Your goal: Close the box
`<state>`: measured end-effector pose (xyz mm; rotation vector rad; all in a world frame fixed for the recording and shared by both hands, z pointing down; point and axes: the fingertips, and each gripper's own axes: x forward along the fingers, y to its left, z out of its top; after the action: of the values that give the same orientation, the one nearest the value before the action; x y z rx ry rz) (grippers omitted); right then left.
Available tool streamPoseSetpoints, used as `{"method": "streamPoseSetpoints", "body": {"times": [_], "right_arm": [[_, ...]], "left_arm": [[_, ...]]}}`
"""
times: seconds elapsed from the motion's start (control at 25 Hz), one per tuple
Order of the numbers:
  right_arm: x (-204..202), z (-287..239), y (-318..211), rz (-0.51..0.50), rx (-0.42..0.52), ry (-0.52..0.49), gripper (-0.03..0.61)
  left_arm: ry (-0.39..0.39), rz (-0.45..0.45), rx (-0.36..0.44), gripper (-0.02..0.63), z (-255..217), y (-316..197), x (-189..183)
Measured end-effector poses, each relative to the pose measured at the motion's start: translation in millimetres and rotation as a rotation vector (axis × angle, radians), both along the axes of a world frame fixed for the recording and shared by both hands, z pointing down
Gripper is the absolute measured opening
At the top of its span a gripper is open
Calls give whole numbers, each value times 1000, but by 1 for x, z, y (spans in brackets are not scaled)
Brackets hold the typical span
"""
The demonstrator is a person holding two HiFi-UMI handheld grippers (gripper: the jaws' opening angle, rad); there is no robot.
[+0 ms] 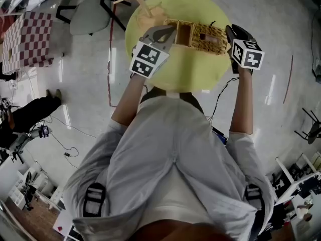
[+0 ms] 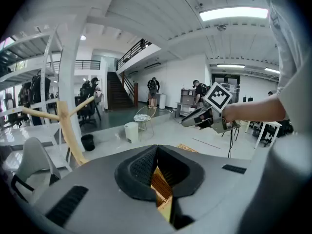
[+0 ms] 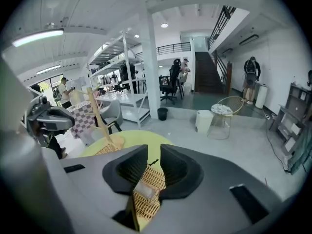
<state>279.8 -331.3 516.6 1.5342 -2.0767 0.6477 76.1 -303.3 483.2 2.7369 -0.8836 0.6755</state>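
Pinching the wicker box (image 1: pixel 203 36) edge, left gripper (image 1: pixel 169 33) faces the open-jawed right gripper (image 1: pixel 230 34).

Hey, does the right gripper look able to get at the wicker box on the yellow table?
Probably yes. The right gripper is at the right end of the wicker box, tongs apart with weave showing between them, nothing blocking. The left gripper grips the other end.
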Motion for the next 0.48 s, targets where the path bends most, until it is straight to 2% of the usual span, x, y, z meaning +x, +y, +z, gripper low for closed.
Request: {"method": "streamPoseSetpoints", "body": {"times": [0.16,0.48], "right_arm": [[4,-41,22,32,89,58,77],[11,-111,62,85,231,106,26]], "left_arm": [[25,7,55,29,-27,-1,1],[76,5,157,29,-82,-10,-3]]}}
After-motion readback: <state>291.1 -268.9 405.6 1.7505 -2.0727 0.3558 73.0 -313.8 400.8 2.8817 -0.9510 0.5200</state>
